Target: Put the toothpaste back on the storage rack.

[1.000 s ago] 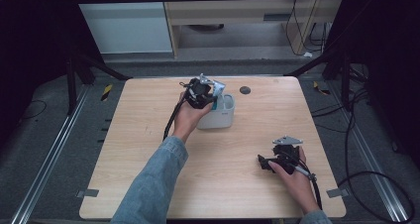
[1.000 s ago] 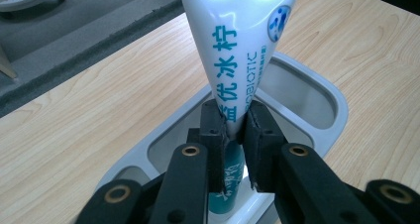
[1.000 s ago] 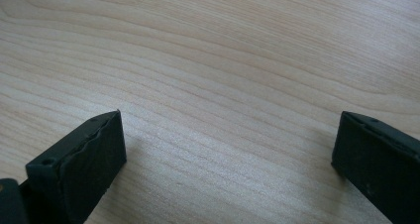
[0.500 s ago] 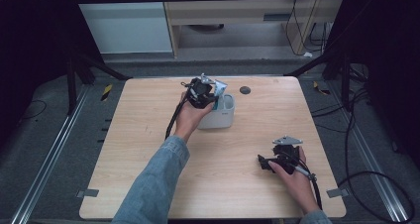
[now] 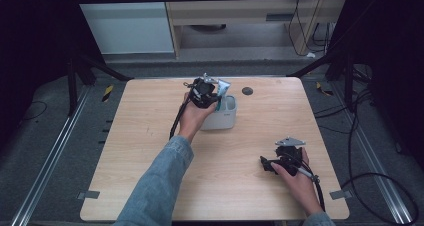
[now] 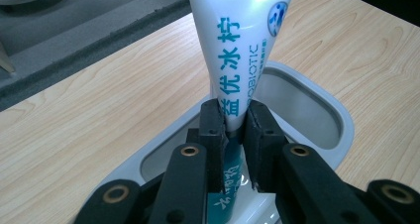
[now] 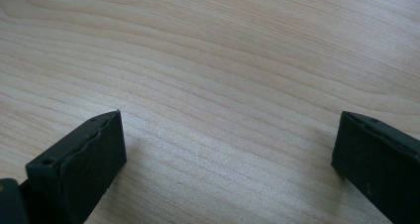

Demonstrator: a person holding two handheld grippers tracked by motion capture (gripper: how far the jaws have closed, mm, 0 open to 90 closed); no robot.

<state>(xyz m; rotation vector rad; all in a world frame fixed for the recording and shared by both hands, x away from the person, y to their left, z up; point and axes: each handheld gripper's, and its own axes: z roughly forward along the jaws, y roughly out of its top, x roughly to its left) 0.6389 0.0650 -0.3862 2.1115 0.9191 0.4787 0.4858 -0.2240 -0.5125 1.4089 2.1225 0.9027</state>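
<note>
Unmoved — left claw [image 6: 236,127] gripping glossy tube [image 6: 237,50]

Wooden table [image 5: 150,151], white holder [image 5: 222,118]

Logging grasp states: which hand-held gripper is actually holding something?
The left hand-held gripper: its jaws are shut on a white tube standing over the white holder. The right hand-held gripper is open over bare table.

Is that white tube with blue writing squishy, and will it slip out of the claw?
The white plastic tube with blue writing is probably soft: the left claw pinches it where it narrows. Its glossy skin looks slippery, so it might slide. It seems light, held upright by one pinch over the white oval holder.
</note>
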